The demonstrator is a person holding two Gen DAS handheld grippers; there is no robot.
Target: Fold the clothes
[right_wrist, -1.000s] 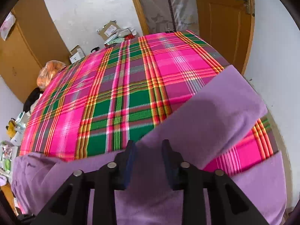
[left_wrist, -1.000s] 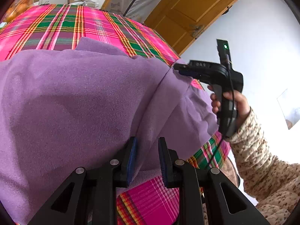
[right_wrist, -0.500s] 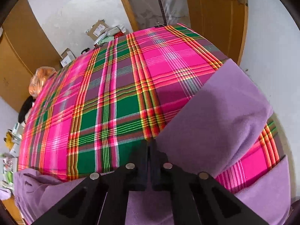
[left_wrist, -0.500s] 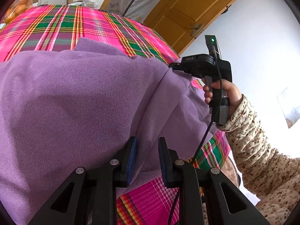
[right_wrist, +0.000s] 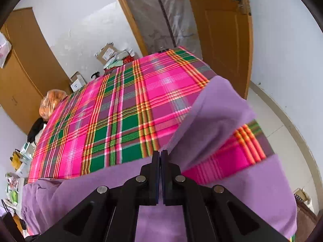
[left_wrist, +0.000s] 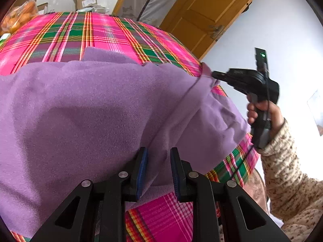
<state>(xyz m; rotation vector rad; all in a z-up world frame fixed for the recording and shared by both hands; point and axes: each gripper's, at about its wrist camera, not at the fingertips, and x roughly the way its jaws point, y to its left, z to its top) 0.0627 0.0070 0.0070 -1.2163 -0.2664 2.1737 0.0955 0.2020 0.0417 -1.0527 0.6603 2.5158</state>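
A purple fleece garment (left_wrist: pixel 90 111) lies spread over a bed with a pink and green plaid cover (left_wrist: pixel 101 32). My left gripper (left_wrist: pixel 158 167) stands open at the garment's near edge, with fabric running between its blue pads but not squeezed. In the left wrist view my right gripper (left_wrist: pixel 214 74) pinches the garment's far right edge and holds it raised off the bed. The right wrist view shows my right gripper (right_wrist: pixel 161 157) shut on the purple garment (right_wrist: pixel 212 117), whose sleeve or flap drapes over the plaid cover (right_wrist: pixel 113 125).
A wooden door (right_wrist: pixel 220 30) stands just past the bed's right corner. Cardboard boxes (right_wrist: pixel 107 52) and an orange bag (right_wrist: pixel 52 102) sit beyond the far edge, beside a wardrobe (right_wrist: pixel 24 70). A person's patterned sleeve (left_wrist: pixel 286 171) reaches in at the right.
My right gripper went from open to shut on the garment's edge and lifted it, moving up and to the right. The left gripper has stayed in place, open.
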